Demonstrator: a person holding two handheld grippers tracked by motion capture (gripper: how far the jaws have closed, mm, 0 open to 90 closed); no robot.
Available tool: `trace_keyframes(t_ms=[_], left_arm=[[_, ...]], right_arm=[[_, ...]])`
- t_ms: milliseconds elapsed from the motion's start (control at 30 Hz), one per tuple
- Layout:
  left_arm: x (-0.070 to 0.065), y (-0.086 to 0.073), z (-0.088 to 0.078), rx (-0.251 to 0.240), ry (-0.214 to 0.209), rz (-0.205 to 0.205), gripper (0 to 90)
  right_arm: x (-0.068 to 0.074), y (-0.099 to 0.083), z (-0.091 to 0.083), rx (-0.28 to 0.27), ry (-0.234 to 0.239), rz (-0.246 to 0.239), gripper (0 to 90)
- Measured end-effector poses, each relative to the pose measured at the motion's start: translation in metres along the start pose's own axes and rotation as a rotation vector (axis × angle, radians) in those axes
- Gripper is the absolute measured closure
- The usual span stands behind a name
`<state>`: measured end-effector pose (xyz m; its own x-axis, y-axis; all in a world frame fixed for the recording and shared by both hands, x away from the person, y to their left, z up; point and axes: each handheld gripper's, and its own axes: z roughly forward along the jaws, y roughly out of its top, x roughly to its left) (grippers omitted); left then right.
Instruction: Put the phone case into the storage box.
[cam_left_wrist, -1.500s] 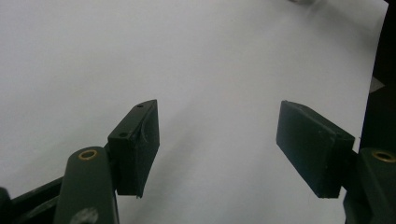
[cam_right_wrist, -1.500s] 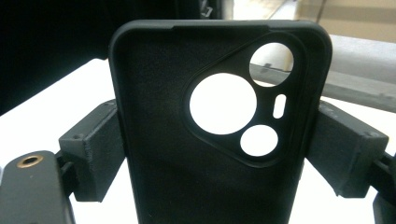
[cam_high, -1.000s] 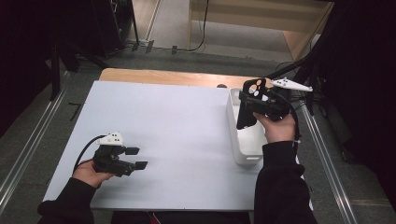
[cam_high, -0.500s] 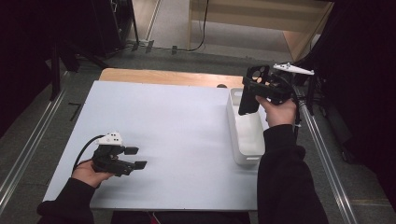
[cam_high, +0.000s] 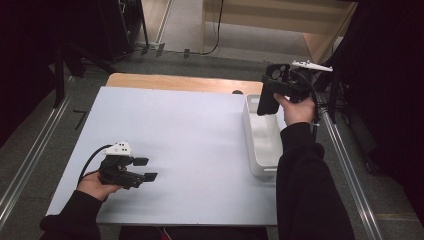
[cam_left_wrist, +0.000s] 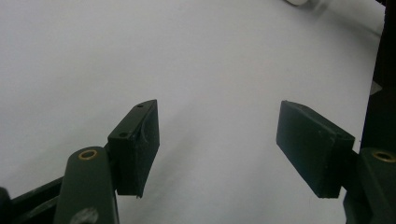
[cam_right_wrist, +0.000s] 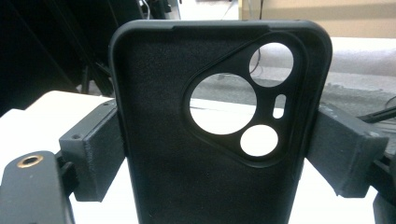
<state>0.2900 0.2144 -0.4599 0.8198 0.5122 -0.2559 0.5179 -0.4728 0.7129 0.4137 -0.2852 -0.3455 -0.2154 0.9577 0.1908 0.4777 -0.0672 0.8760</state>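
Note:
A black phone case (cam_high: 269, 92) with round camera cutouts hangs in the air over the far end of a white tray (cam_high: 262, 134). My right gripper (cam_high: 276, 89) is shut on the case; in the right gripper view both pads press the long edges of the phone case (cam_right_wrist: 177, 154), whose hollow inner side faces the camera. At the near left of the table my left gripper (cam_high: 145, 169) rests low over the white table top (cam_high: 190, 130), jaws pointing right. Its fingertips (cam_left_wrist: 135, 144) stand wide apart and open, nothing between them.
The white tray lies along the table's right side, lengthwise. A strip of wooden board (cam_high: 180, 82) shows beyond the far edge. Metal rails (cam_high: 30, 155) run along both sides of the table. A cable (cam_high: 90, 160) trails from the left gripper.
My right gripper has carried the phone case away from the person toward the far end of the tray and slightly up. The left gripper has stayed where it was.

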Motion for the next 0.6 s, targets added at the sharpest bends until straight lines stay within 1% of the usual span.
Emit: trace_keyframes(t_ms=[167, 267, 400, 500, 600], left_arm=[[0.000, 0.000, 0.000, 0.002, 0.000, 0.001, 29.7], [0.000, 0.000, 0.000, 0.002, -0.001, 0.002, 29.7], [0.000, 0.000, 0.001, 0.003, -0.001, 0.001, 29.7], [-0.001, 0.000, 0.001, 0.002, -0.002, 0.000, 29.7], [0.000, 0.000, 0.001, 0.006, -0.003, 0.001, 29.7]], right_arm=[[0.005, 0.006, 0.010, 0.006, -0.023, -0.027, 11.7], [0.006, 0.007, 0.016, 0.003, -0.028, -0.015, 11.7], [0.010, 0.007, 0.025, 0.005, -0.053, -0.031, 11.7], [0.009, 0.006, 0.031, 0.006, -0.058, -0.021, 11.7], [0.008, 0.006, 0.036, 0.005, -0.068, -0.024, 11.7]])
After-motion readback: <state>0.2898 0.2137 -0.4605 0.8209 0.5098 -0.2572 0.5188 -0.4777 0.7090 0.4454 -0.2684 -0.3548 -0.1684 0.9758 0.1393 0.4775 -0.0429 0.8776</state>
